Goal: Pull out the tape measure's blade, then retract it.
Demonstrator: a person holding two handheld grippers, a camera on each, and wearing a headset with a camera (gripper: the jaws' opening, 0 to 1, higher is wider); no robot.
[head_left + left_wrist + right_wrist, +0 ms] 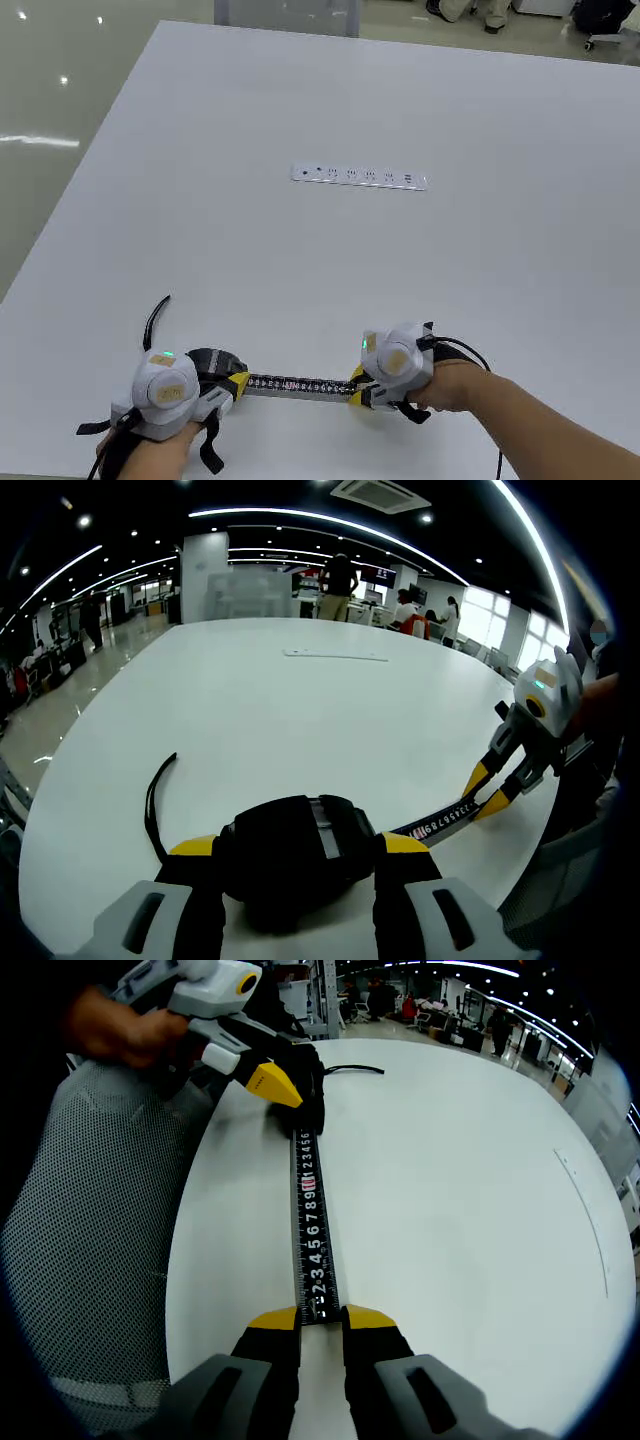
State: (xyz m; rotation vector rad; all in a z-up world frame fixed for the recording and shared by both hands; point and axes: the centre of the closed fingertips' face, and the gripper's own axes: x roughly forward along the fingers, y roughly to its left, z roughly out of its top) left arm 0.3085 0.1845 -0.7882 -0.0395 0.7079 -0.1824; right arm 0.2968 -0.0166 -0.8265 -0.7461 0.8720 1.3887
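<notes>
While your left tool [300, 845] has its yellow-tipped jaws closed against both sides of the black tape measure [290, 870], your right tool [320, 1317] has its own jaws drawn almost together, pinching the free end of the blade [312, 1220]. That blade runs straight between the two tools, numbered face up, lying flat just above the white table [400, 270]. In the right tool's view the low numbers sit nearest the jaws, and the printing grows too small to read toward the case. The case rests on the table near the edge closest to you, to your left, with the right tool well apart from it on your right at about the same level. A thin black strap [155, 320] curls on the table just beyond the case, on its far left side. Farther out, near the middle of the table, a long white power strip [358, 177] lies flat, well apart from both tools.
</notes>
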